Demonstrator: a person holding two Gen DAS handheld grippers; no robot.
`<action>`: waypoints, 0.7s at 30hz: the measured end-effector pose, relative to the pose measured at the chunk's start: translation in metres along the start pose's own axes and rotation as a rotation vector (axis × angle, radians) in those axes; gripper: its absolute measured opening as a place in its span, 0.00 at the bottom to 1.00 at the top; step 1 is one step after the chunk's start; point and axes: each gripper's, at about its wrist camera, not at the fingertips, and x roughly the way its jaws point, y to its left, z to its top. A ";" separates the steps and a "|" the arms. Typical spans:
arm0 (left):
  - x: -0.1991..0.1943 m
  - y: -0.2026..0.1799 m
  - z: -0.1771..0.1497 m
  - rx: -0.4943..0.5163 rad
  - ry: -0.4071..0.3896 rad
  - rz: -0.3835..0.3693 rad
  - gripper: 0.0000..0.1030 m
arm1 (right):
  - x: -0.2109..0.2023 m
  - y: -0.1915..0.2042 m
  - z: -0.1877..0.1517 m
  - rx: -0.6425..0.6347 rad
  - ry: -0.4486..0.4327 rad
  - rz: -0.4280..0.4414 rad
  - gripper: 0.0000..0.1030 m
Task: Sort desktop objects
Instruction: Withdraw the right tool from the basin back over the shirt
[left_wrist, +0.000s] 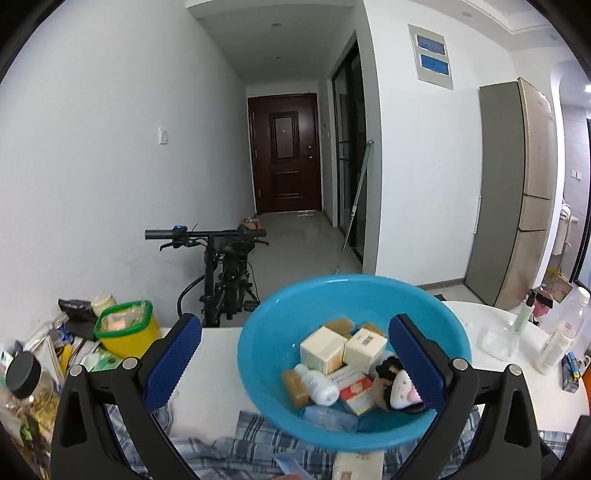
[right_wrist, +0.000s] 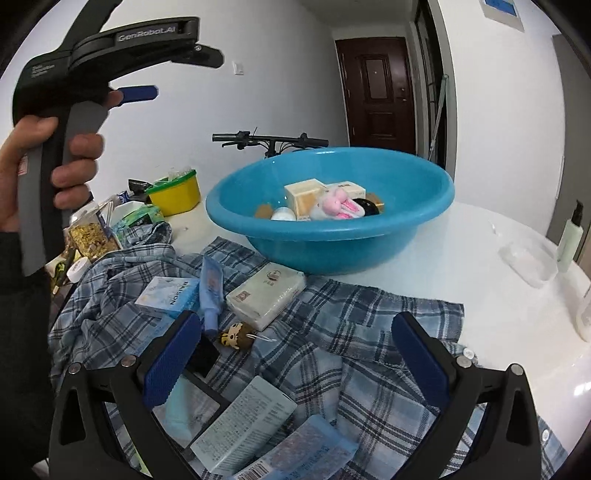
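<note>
A blue plastic basin (left_wrist: 258, 343) (right_wrist: 332, 240) stands on the white table and holds several small boxes, a white bottle (left_wrist: 317, 384), a pink plush rabbit (right_wrist: 338, 205) and a black jar. My left gripper (left_wrist: 295, 362) is open and empty, raised above the basin's near side; it also shows in the right wrist view (right_wrist: 140, 92), held high at the left. My right gripper (right_wrist: 295, 358) is open and empty, low over a plaid shirt (right_wrist: 332, 332). On the shirt lie a tissue pack (right_wrist: 266, 295), a blue RAISON box (right_wrist: 170, 295), a blue tube (right_wrist: 210, 291), a small bear figure (right_wrist: 236, 336) and flat packets (right_wrist: 251, 424).
A yellow tub with a green rim (left_wrist: 125, 332) (right_wrist: 177, 192) and food jars (left_wrist: 29, 387) crowd the table's left edge. A clear dish (right_wrist: 528, 262), a pump bottle (right_wrist: 570, 232) and a plastic bottle (left_wrist: 561, 332) stand at the right. A bicycle (left_wrist: 221, 273) stands behind the table.
</note>
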 end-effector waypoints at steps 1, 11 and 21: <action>-0.008 0.002 -0.002 0.007 0.010 0.002 1.00 | 0.000 0.000 0.000 -0.002 0.004 -0.002 1.00; -0.127 0.038 -0.042 0.016 -0.055 0.018 1.00 | -0.006 0.015 -0.005 -0.040 -0.007 0.049 1.00; -0.060 0.015 -0.146 0.043 0.142 -0.031 1.00 | 0.002 0.009 -0.008 -0.023 0.022 0.017 1.00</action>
